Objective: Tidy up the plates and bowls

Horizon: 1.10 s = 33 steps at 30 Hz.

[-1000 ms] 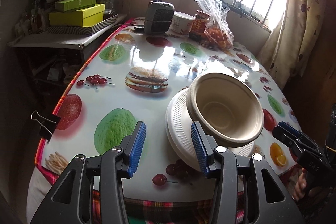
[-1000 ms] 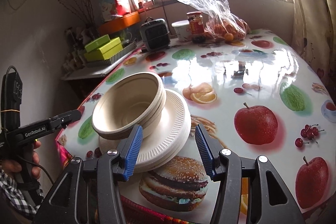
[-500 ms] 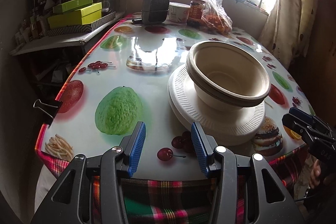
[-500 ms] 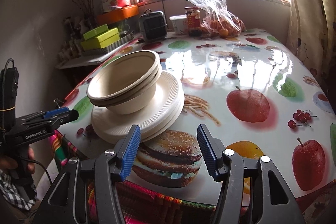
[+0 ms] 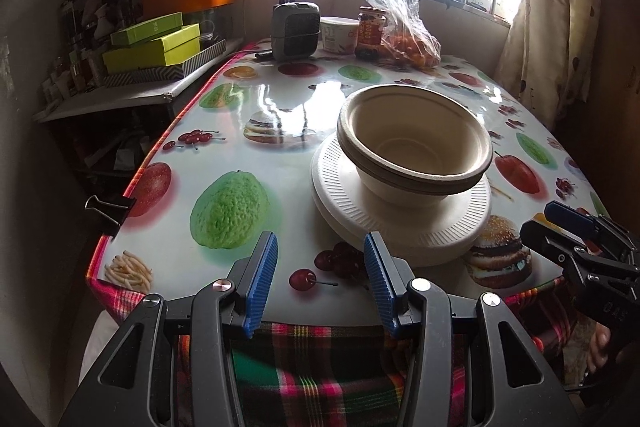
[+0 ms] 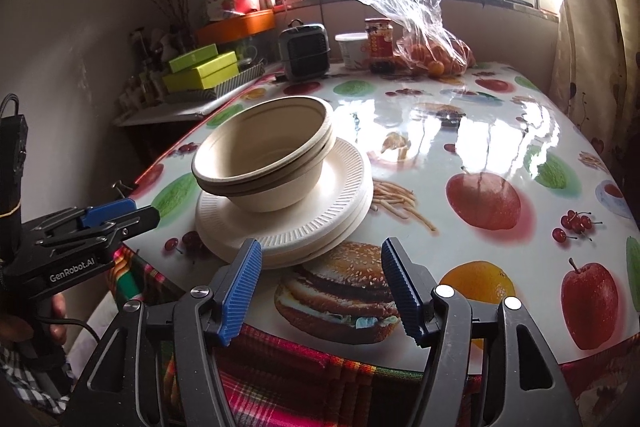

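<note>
Nested beige paper bowls (image 5: 414, 151) (image 6: 266, 159) sit on a stack of white ribbed plates (image 5: 352, 211) (image 6: 320, 223) near the front edge of the table (image 5: 280, 115). My left gripper (image 5: 320, 281) hangs open just off the table's front edge, left of the stack, with nothing between its blue pads. My right gripper (image 6: 320, 285) is at the front edge, just right of the plates; its jaws are opening and hold nothing. Each gripper shows in the other's view: the right gripper (image 5: 560, 227) beyond the stack's right side, the left gripper (image 6: 120, 215) at its left.
At the far end stand a small grey heater (image 5: 296, 31), a white tub (image 5: 339, 34), a red jar (image 5: 372, 33) and a plastic bag of oranges (image 5: 408, 39). A side shelf with green boxes (image 5: 156, 45) is on the left. A binder clip (image 5: 108, 207) grips the tablecloth edge.
Both grippers have drawn back from the stack toward the table's front edge. The right gripper's jaws have widened. The bowls and plates, tilted a second ago, now rest flat on the table.
</note>
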### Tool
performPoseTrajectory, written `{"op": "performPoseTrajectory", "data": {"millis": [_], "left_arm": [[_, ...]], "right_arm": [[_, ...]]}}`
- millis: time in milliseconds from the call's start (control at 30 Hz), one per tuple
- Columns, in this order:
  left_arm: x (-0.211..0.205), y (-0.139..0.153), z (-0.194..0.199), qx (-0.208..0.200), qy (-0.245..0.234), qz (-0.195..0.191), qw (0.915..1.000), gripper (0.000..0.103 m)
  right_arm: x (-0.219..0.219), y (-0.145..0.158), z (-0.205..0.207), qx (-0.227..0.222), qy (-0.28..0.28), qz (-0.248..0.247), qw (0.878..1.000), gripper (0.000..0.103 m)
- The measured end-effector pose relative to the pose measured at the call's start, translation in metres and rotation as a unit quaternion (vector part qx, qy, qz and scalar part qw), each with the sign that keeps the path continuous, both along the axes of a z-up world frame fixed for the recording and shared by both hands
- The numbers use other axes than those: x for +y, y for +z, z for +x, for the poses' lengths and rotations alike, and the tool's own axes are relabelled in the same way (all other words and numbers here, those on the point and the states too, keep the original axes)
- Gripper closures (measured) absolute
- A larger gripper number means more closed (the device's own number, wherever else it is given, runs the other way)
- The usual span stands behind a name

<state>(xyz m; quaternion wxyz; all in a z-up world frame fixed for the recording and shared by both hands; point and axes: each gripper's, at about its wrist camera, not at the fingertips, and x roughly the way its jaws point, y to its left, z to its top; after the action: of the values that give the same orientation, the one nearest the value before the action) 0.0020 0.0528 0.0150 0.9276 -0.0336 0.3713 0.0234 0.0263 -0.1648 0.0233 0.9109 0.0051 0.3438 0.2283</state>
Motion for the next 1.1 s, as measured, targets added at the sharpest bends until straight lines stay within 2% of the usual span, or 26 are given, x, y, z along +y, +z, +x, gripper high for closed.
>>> {"op": "performPoseTrajectory", "data": {"millis": [167, 367, 533, 700, 833, 1100], "left_arm": [[-0.002, 0.002, -0.005, -0.003, 0.016, 0.002, 0.9999, 0.057], [-0.013, 0.004, -0.011, -0.008, 0.015, 0.022, 0.9996, 0.057], [-0.017, 0.002, -0.012, -0.005, 0.005, 0.014, 0.9999, 0.057], [-0.023, 0.001, -0.013, 0.000, 0.012, 0.038, 0.9992, 0.057], [-0.022, 0.000, -0.014, 0.001, 0.006, 0.025, 0.9997, 0.057], [-0.021, -0.001, -0.013, 0.003, 0.013, 0.029, 0.9995, 0.057]], "right_arm": [[0.004, 0.001, -0.008, -0.009, -0.003, -0.005, 1.000, 0.033], [0.008, 0.002, -0.017, -0.020, -0.008, -0.011, 1.000, 0.033], [0.010, 0.001, -0.019, -0.018, -0.008, -0.013, 1.000, 0.033], [0.010, 0.000, -0.020, -0.017, -0.009, -0.012, 1.000, 0.033], [0.010, -0.001, -0.021, -0.014, -0.010, -0.011, 1.000, 0.033], [0.010, -0.002, -0.021, -0.012, -0.013, -0.010, 1.000, 0.033]]}}
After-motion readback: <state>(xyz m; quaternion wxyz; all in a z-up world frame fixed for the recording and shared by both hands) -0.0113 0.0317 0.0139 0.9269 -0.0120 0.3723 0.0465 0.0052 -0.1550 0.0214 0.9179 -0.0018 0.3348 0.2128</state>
